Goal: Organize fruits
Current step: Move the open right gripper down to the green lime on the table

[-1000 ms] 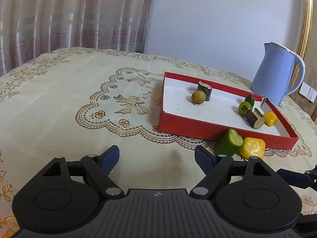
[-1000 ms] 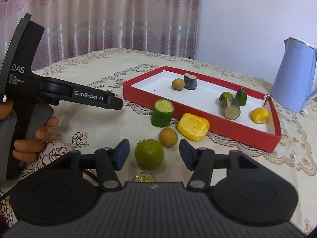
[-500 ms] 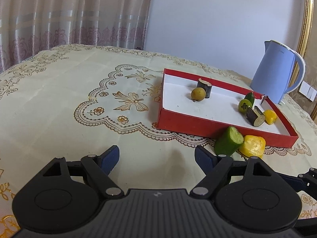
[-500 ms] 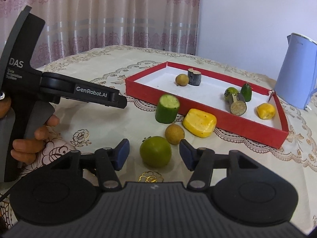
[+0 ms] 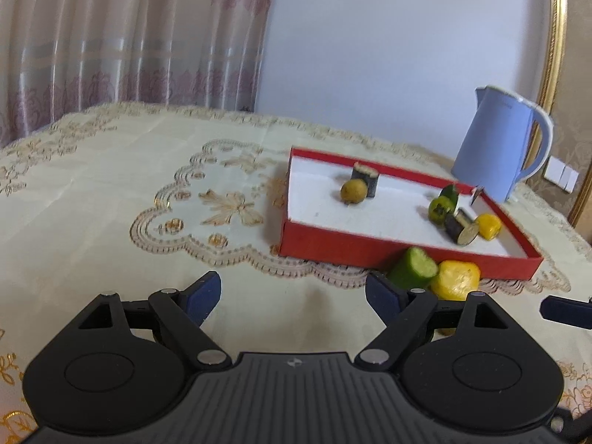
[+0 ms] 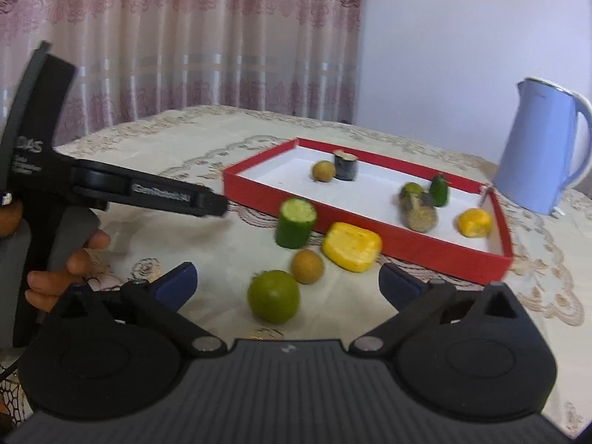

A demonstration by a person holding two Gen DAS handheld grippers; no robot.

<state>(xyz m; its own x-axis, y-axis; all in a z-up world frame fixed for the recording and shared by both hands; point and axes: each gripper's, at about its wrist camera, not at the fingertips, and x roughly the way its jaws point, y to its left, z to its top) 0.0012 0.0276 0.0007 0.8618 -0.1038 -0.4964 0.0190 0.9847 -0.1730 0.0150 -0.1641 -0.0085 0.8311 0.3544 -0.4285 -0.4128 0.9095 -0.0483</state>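
The red tray (image 5: 333, 249) (image 6: 407, 244) holds a brown round fruit (image 5: 353, 191), two dark cylinders, green pieces and a yellow piece (image 6: 474, 222). Outside its front wall stand a cut cucumber piece (image 6: 296, 222) and a yellow block (image 6: 351, 246). Nearer me lie a small brown fruit (image 6: 306, 266) and a green lime (image 6: 273, 296). My right gripper (image 6: 288, 284) is opening wide; the lime lies on the cloth between its jaws, untouched. My left gripper (image 5: 294, 292) is open, widening slightly, over bare cloth.
A blue kettle (image 5: 499, 148) (image 6: 544, 148) stands behind the tray's right corner. A hand (image 6: 66, 270) holds the left gripper's handle at the left of the right wrist view. The embroidered tablecloth (image 5: 148, 185) stretches left of the tray. Curtains hang behind.
The right gripper's jaws have spread much wider around the lime, which stays on the cloth. The left gripper looks the same and has hardly moved.
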